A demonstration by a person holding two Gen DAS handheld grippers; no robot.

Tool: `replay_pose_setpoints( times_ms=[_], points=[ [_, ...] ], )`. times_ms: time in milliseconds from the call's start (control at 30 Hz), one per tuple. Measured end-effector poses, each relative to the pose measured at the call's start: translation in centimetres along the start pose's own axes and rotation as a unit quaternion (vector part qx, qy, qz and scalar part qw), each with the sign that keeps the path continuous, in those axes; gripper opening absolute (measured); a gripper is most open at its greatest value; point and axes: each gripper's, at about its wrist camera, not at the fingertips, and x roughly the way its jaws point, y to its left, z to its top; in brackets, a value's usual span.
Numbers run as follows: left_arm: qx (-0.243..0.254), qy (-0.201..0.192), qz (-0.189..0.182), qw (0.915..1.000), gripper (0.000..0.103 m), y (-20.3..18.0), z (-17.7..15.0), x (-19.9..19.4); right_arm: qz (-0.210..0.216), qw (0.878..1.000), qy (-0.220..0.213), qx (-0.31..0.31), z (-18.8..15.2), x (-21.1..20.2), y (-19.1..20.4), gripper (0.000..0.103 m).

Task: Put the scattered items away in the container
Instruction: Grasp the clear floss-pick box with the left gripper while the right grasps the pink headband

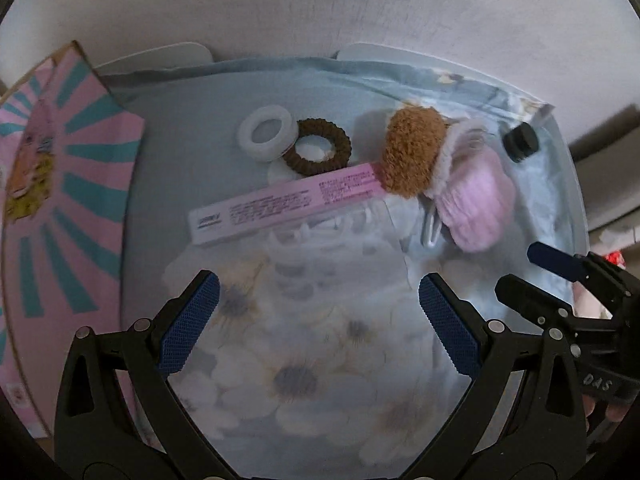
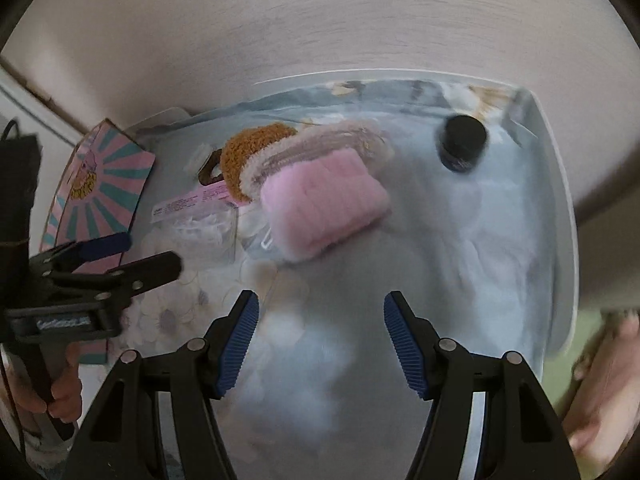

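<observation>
A pale container lined with floral cloth (image 1: 560, 168) (image 2: 560, 216) holds several items: a long pink box (image 1: 280, 204) (image 2: 188, 202), a white ring (image 1: 266, 132), a brown scrunchie (image 1: 318, 150), a brown-and-pink fluffy hair clip (image 1: 448, 168) (image 2: 320, 200), a small black cap (image 1: 520, 142) (image 2: 462, 142) and a clear white hair claw (image 1: 320, 236). My left gripper (image 1: 318, 312) is open and empty above the cloth near the hair claw; it also shows in the right wrist view (image 2: 136, 254). My right gripper (image 2: 320, 344) is open and empty over the container's near right part; it also shows in the left wrist view (image 1: 532, 270).
A pink and teal striped card box (image 1: 60, 208) (image 2: 100, 184) lies to the left of the container. A pale wooden table top (image 1: 320, 8) (image 2: 320, 20) stretches beyond it. A bare hand (image 2: 604, 392) is at the right edge.
</observation>
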Motion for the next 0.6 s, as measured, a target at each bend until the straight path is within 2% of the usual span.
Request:
replay_pose_setpoints(
  times_ms=[400,600],
  points=[
    [-0.042,0.023,0.015,0.9987,0.1,-0.5,0.1,3.0,0.012,0.995,-0.006,-0.099,3.3,2.3,-0.3,0.061],
    [-0.054,0.012,0.022,0.9983,0.099,-0.3,-0.2,2.8,0.002,0.993,0.003,-0.117,4.3,3.5,-0.2,0.061]
  ],
)
